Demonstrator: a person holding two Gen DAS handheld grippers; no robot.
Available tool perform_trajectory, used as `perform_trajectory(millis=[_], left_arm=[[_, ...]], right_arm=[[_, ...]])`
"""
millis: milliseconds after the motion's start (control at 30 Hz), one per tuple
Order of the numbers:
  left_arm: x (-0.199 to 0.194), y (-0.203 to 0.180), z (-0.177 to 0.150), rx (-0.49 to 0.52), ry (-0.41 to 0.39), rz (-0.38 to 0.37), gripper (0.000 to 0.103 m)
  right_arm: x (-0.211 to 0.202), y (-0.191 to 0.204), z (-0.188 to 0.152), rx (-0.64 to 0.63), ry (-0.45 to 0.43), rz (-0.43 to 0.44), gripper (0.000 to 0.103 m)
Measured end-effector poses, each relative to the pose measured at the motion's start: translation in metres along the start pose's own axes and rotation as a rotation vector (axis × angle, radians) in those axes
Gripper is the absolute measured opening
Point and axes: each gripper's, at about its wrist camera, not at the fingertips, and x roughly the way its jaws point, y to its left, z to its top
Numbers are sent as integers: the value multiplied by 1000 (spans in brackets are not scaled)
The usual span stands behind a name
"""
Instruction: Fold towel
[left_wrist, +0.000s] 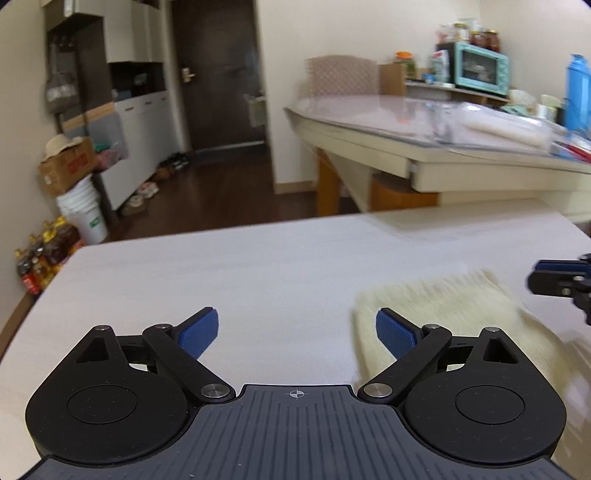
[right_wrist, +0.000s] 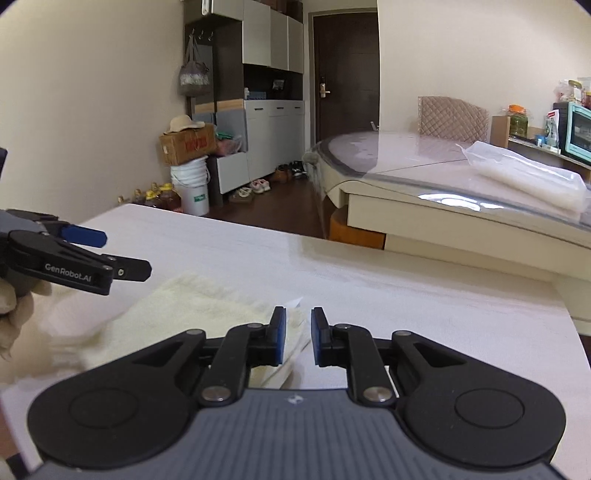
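cream towel (right_wrist: 207, 310) lies flat on the white tabletop (left_wrist: 258, 273). left hand-held gripper (left_wrist: 295, 332) has jaws spread wide, nothing between them; towel sits just to its right, under the right finger. right hand-held gripper (right_wrist: 298, 334) has jaws narrowly parted with an empty gap, hovering over the towel's right edge, not pinching it.

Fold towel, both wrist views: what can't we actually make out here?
- Towel, left wrist view: motion-blurred, its near part behind the left gripper; fold count unreadable.
- Towel's near edge, right wrist view: hidden by the right gripper.
- Right gripper in the left wrist view: cut off by the frame edge.
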Motion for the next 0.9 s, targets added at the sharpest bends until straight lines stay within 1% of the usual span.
perform_trajectory(millis=[33, 167, 233, 267, 300, 400, 533, 633, 667, 733, 800, 867, 900], left_arm=[[-4, -4, -6, 12, 5, -5, 96], [-6, -12, -24, 27, 18, 16, 96], [-7, -14, -27, 23, 9, 26, 96], [-7, -15, -26, 28, 12, 29, 96], [-7, -17, -25, 38, 14, 32, 96], [-12, -16, -23, 43, 2, 35, 96], [-26, -14, -24, 32, -23, 19, 96], [-28, -16, -27, 43, -23, 3, 96], [-28, -17, -30, 51, -15, -1, 96], [-25, -19, -34, 58, -3, -3, 96], [-24, -20, -36, 59, 3, -6, 96], [-24, -21, -37, 62, -1, -6, 96], [-24, -22, -38, 63, -2, -6, 96]], right_arm=[[-5, 6, -4, -11, 10, 9, 18], [-10, 17, -13, -10, 28, 16, 17], [-1, 21, -16, -59, 55, -29, 18], [1, 19, -16, -60, 58, -45, 21], [1, 18, -16, -54, 57, -51, 23], [-3, 16, -14, -40, 43, -74, 23], [-25, 23, -14, -27, 2, -27, 24], [-32, 37, -22, -56, 19, -1, 23], [-30, 42, -25, -88, 33, -9, 23], [-25, 47, -31, -136, 50, -55, 22], [-20, 45, -34, -152, 61, -98, 23], [-18, 42, -35, -120, 57, -93, 25], [-17, 42, -35, -130, 54, -106, 26]])
